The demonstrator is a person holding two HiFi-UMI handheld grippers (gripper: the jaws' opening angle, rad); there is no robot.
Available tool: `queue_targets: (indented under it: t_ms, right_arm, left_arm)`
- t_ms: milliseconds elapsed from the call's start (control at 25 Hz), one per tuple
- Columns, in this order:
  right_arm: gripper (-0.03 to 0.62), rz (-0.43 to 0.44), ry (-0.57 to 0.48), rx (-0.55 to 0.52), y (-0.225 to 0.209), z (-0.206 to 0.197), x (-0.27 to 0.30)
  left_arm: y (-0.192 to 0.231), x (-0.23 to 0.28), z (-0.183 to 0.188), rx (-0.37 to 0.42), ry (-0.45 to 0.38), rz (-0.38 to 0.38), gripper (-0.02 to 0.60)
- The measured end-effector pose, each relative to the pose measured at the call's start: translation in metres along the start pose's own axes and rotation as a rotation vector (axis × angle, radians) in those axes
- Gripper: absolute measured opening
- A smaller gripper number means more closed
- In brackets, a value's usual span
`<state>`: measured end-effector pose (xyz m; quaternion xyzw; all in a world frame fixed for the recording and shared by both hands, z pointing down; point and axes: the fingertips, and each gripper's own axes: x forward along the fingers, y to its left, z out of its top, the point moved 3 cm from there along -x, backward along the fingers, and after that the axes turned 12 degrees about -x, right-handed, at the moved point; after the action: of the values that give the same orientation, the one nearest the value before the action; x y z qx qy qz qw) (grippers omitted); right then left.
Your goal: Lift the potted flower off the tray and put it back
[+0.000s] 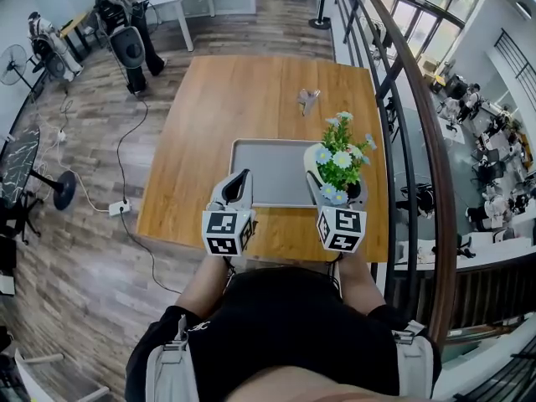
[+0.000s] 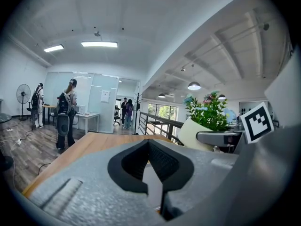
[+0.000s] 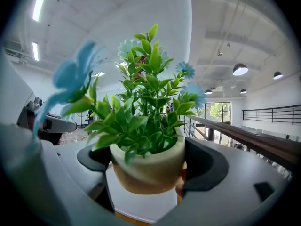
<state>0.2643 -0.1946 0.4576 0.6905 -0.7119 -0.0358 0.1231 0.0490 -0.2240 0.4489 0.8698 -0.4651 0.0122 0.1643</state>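
The right gripper [image 3: 149, 165] is clasping the potted flower [image 1: 338, 164] in widely spread jaws, seemingly just above the grey tray [image 1: 268, 174] at its right edge. The left gripper [image 1: 237, 188] is hovering nearby, jaws together and empty. Next: lowering the pot upright onto the tray

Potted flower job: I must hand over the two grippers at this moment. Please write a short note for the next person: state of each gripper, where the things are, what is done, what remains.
The left gripper has its jaws together and is empty, over the left part of the tray.
The right gripper is closed on the pot of the potted flower.
The pot is at the tray's right side and looks slightly raised, but contact underneath is unclear.
Done: pot gripped, lift apparently begun.
Remaining: set the pot back on the tray, then open the jaws.
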Motion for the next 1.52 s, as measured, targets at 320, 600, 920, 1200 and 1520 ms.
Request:
queue_targets:
  t_ms: [320, 600, 920, 1200, 1520]
  right_arm:
    - [0.471, 0.049, -0.019, -0.017, 0.015, 0.002, 0.010]
    - [0.471, 0.117, -0.041, -0.020, 0.042, 0.008, 0.029]
    - [0.471, 0.204, -0.031, -0.031, 0.085, -0.004, 0.059]
    - [0.471, 0.283, 0.043, -0.017, 0.126, -0.035, 0.087]
    - [0.471, 0.283, 0.180, -0.022, 0.156, -0.097, 0.119]
  left_arm:
    - [0.009, -0.015, -0.003, -0.015, -0.014, 0.048, 0.012]
    - [0.024, -0.037, -0.006, -0.025, -0.020, 0.116, 0.012]
    - [0.047, -0.068, -0.006, -0.033, -0.030, 0.206, 0.012]
    - [0.070, -0.093, -0.001, -0.031, -0.038, 0.280, 0.012]
    - [0.097, -0.117, 0.005, -0.027, -0.038, 0.347, 0.012]
